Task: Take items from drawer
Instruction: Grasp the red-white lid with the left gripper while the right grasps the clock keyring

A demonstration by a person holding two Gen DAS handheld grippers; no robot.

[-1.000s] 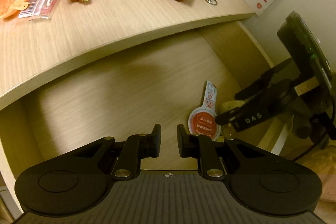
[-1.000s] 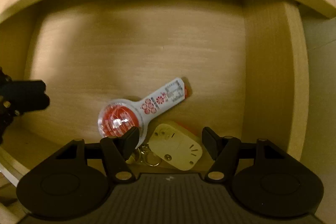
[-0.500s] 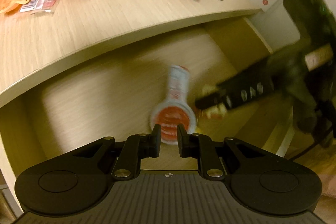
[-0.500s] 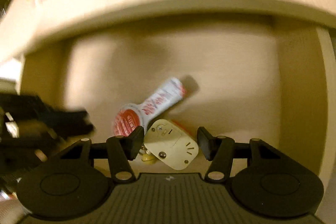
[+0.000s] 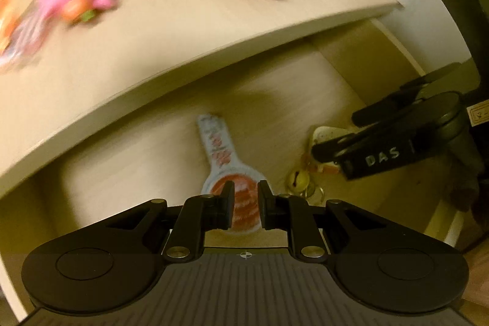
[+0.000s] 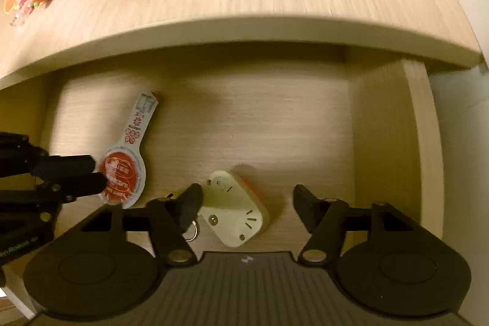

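1. Right gripper [image 6: 246, 205] jaws opening, straddling cream square plastic keychain tag [image 6: 233, 211] with orange underside, on wooden drawer [image 6: 244, 124] floor, near front.
2. Left gripper [image 5: 246, 200] jaws narrow, nothing gripped, over white spoon-shaped packet with red round seal [image 5: 227, 170].

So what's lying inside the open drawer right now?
The drawer holds a red-and-white paddle-shaped packet and a cream square keychain tag with a yellow bell and key rings. The grippers cover the front edge, so anything there is hidden.
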